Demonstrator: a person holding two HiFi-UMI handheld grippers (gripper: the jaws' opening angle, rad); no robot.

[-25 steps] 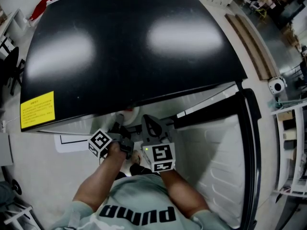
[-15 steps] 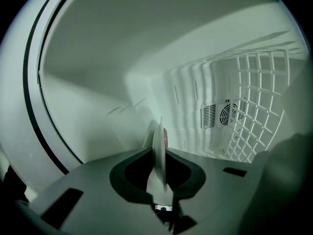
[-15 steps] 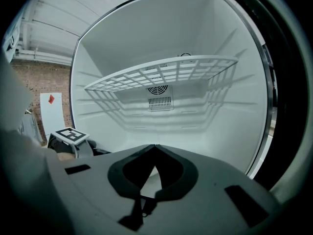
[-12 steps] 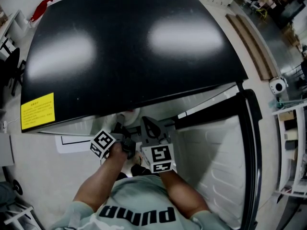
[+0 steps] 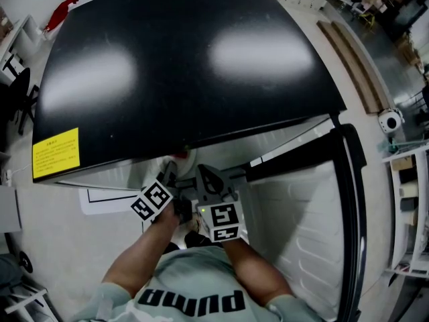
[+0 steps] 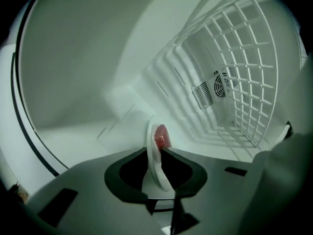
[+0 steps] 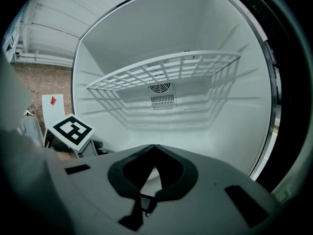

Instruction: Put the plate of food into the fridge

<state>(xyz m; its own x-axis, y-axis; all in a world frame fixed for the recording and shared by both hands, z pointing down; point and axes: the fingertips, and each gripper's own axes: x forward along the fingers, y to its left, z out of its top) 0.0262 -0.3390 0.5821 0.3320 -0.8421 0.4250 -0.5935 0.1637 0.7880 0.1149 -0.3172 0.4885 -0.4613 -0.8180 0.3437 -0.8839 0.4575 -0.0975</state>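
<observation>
White plate (image 6: 152, 159) edge-on between left jaws

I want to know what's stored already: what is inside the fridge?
A white wire shelf and a fan vent at the back, plus the plate of red food in the left gripper. The fridge floor is mostly covered by the right gripper.

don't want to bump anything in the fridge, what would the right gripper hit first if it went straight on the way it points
Probably the fridge's back wall, near the vent grille. The right gripper points under the wire shelf, with nothing else visibly ahead; depth is hard to judge.
</observation>
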